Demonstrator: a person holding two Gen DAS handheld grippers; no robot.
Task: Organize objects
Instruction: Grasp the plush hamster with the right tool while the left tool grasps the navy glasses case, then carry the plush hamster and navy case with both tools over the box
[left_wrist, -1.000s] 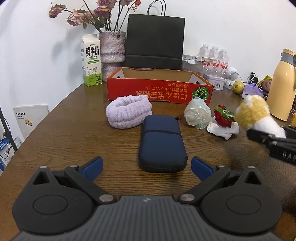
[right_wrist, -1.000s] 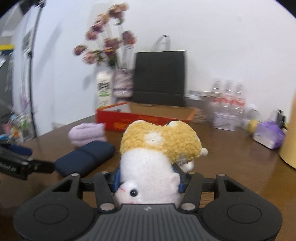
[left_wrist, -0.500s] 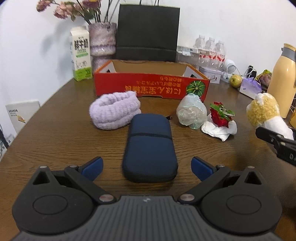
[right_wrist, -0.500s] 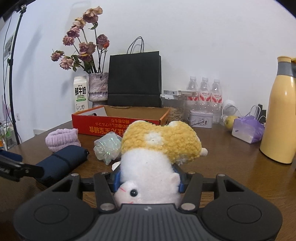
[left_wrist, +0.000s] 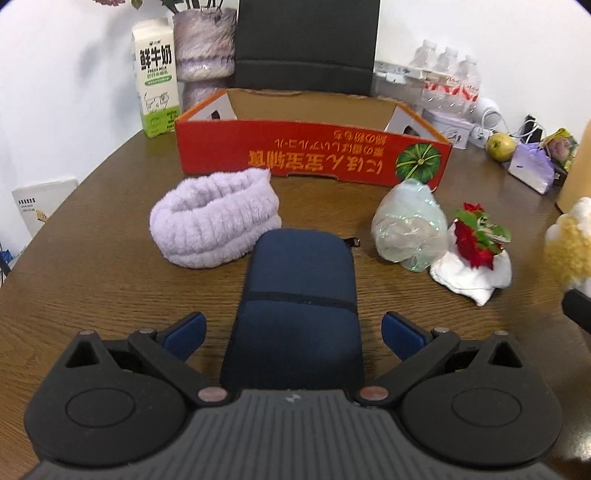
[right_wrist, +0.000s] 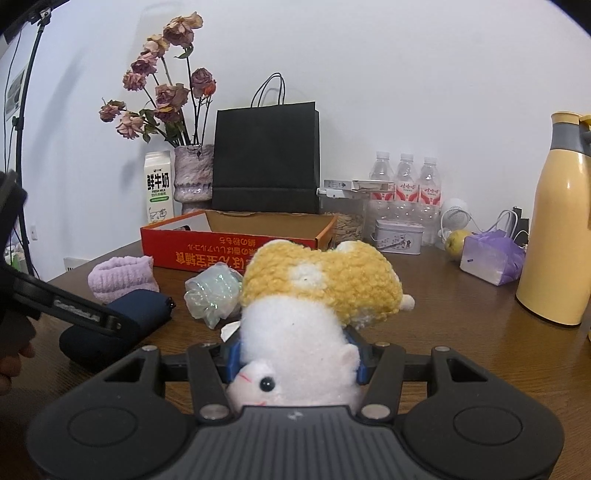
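Observation:
My left gripper (left_wrist: 293, 332) is open, its blue fingers on either side of the near end of a dark blue zip case (left_wrist: 297, 302) that lies on the brown table. Beyond it lie a lilac fluffy headband (left_wrist: 214, 221), a crumpled clear plastic bottle (left_wrist: 408, 230) and a red flower on white cloth (left_wrist: 476, 254). An open red cardboard box (left_wrist: 314, 155) stands behind them. My right gripper (right_wrist: 297, 356) is shut on a yellow-and-white plush toy (right_wrist: 314, 306), held above the table to the right of the case. The plush also shows at the right edge of the left wrist view (left_wrist: 570, 247).
At the back stand a milk carton (left_wrist: 155, 77), a vase of dried roses (right_wrist: 194, 177), a black paper bag (right_wrist: 266, 162) and water bottles (right_wrist: 404, 181). A yellow thermos (right_wrist: 557, 229), a purple pouch (right_wrist: 491, 258) and a tin (right_wrist: 399, 236) are on the right.
My left gripper has moved forward and down, so the blue case now lies between its open fingers. My right gripper has swung right and steadied, still holding the plush.

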